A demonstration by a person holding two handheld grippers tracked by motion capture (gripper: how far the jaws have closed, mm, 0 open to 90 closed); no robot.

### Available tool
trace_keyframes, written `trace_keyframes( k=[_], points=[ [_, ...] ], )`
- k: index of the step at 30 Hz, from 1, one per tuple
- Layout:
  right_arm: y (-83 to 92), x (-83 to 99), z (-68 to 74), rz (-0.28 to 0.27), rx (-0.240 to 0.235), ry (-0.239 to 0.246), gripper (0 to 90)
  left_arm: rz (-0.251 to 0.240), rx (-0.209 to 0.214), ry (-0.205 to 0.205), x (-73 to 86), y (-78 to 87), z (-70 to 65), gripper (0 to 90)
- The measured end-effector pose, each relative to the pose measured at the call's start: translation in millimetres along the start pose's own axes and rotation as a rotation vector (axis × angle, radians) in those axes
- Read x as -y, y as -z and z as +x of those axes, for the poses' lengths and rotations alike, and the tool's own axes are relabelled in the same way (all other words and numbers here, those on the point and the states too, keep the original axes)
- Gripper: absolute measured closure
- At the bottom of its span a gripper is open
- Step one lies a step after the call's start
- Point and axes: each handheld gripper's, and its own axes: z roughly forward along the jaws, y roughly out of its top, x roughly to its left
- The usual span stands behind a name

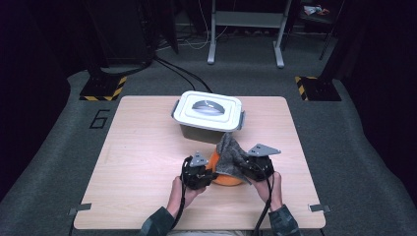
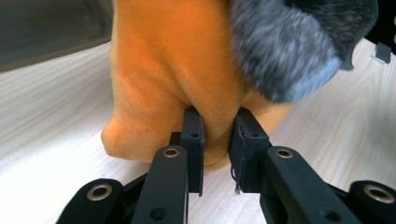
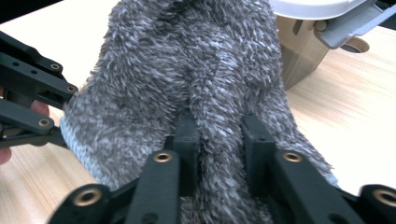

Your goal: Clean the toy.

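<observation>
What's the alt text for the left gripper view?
The left gripper has its two black jaws pinched shut on a fold of an orange plush item resting on the light wood table. A grey fuzzy cloth overlaps the plush's upper right.

We saw a pale wooden table (image 1: 147, 147) standing on grey carpet (image 1: 54, 162), with a black number painted on the floor beside its far left corner. Yellow-and-black striped base plates (image 1: 104, 89) sat at the far left and far right. Black cables (image 1: 182, 71) ran across the carpet towards a grey metal frame (image 1: 246, 29) at the back. The edges of the room lay in darkness.
</observation>
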Motion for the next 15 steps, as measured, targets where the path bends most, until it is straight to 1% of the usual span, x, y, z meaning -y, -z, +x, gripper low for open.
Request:
trace_keyframes(
  k=[2,5,6,7,8,10,11,12,13,15],
  points=[
    [2.9,2.1,-2.4,-0.002,0.001,0.005,75.3,-0.001,0.002,0.009,-0.2,-1.1,0.2,76.9],
    [6.2,5.2,-5.0,0.007,0.004,0.003,75.5,0.001,0.004,0.008,-0.2,-1.2,0.8,76.9],
    [7.2,6.7,-6.6,0.012,0.010,0.004,75.5,-0.006,0.005,0.009,0.0,-1.2,1.8,76.9],
    [8.6,9.2,-9.2,0.017,0.015,-0.004,75.6,-0.007,0.011,0.020,0.6,-1.1,2.1,76.9],
    [10.0,15.2,-14.3,0.025,0.019,-0.023,75.7,-0.008,0.012,0.018,1.0,-0.9,3.0,76.9],
    [10.4,17.6,-15.8,0.028,0.019,-0.031,75.8,-0.010,0.014,0.015,1.2,-1.2,3.4,76.9],
    [11.4,24.2,-19.9,0.040,0.025,-0.039,75.9,-0.011,0.013,0.014,1.0,-1.4,3.7,76.9],
    [11.5,26.2,-21.4,0.042,0.024,-0.040,75.9,-0.011,0.013,0.014,1.0,-1.4,3.7,76.9],
    [11.5,26.2,-21.4,0.042,0.024,-0.040,75.9,-0.015,0.013,0.021,1.2,-1.8,3.5,76.9],
    [11.0,33.9,-28.6,0.068,0.029,-0.056,75.9,-0.014,0.012,0.019,1.2,-1.5,4.0,76.9]
  ],
)
